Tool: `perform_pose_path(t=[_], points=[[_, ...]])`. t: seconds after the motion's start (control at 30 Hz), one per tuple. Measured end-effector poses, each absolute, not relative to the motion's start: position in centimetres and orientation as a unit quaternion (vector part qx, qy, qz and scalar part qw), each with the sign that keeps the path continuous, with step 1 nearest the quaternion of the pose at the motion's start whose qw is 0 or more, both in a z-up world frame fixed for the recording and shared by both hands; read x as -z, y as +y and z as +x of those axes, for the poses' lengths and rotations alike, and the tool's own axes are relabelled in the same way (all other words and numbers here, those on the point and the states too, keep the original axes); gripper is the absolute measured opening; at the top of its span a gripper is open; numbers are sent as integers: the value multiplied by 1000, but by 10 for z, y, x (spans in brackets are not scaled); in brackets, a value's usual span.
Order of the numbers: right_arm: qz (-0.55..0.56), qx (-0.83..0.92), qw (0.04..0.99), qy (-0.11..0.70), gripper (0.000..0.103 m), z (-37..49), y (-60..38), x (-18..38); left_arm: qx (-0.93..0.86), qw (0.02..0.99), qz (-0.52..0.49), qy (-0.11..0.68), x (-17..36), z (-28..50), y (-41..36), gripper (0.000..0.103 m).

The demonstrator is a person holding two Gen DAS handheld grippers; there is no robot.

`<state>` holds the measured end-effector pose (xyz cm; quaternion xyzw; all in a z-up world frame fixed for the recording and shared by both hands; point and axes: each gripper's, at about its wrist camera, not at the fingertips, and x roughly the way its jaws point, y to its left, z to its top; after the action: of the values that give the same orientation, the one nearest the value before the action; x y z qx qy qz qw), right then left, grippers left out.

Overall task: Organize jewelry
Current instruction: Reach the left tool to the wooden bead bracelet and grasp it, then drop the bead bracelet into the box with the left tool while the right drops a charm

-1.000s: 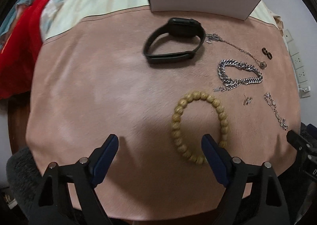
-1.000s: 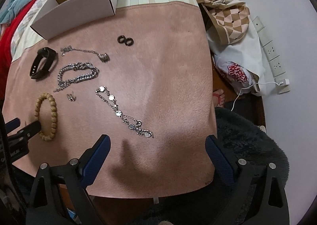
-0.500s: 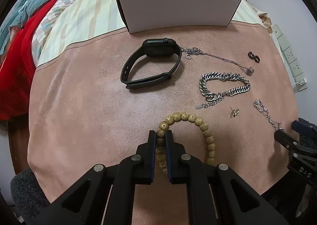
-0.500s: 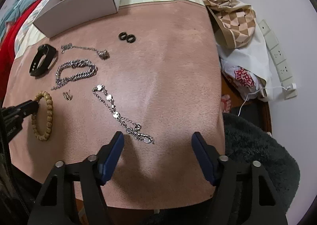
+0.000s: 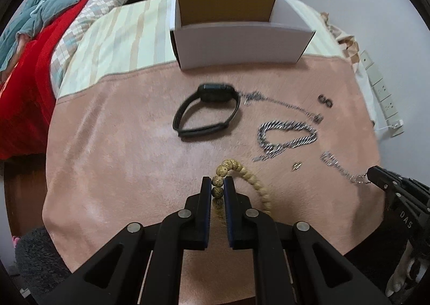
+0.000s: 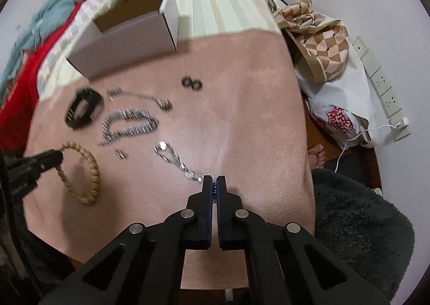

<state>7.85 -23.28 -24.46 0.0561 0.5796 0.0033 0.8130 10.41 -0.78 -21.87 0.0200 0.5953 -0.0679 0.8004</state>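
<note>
- Left wrist view: the left gripper (image 5: 217, 184) has its jaws pinched almost closed on the bead bracelet (image 5: 252, 178). Two beads sit right between the blue pads. The rest of the loop hangs off to the right, above the pink mat (image 5: 121, 157).
- Right wrist view: the right gripper (image 6: 214, 184) has its jaws nearly together on one end of the thin chain (image 6: 174, 157). A bit of chain shows in the gap. The other end trails away up and left on the mat.
- I think the job has only just begun. The white box (image 5: 242, 44) at the far edge of the mat looks empty inside, as far as I can see.
- Left to sort: the black watch (image 5: 207, 108), the fat chain (image 5: 287, 133), the long necklace (image 5: 282, 103), the two black rings (image 5: 325, 100) and a tiny earring (image 5: 297, 165). All lie on the mat, apart from one another.
- Room to move: the left half of the mat is bare, so the way up to the box looks easy on that side.
- The watch lies just in front of the box, so I think a low carry might bump it.
- On the right, the mat ends near a bag (image 6: 317, 44) and a power strip (image 6: 381, 81), so there is less room there.
- Both grippers are close to the near edge of the mat.
</note>
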Motion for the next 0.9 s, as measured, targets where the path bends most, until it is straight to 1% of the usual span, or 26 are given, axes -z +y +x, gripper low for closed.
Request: perform_pose_path(t=[0.5, 0.63, 0.8, 0.9], points=[[102, -61, 844, 523, 2, 113, -233, 159, 95, 838, -9, 537, 139, 137, -10, 7], [119, -92, 849, 506, 2, 139, -225, 127, 101, 850, -20, 517, 117, 156, -8, 7], [109, -119, 866, 473, 2, 185, -206, 89, 106, 862, -28, 495, 92, 198, -4, 7], [106, -132, 867, 469, 2, 218, -194, 80, 111, 863, -27, 492, 88, 227, -4, 7]])
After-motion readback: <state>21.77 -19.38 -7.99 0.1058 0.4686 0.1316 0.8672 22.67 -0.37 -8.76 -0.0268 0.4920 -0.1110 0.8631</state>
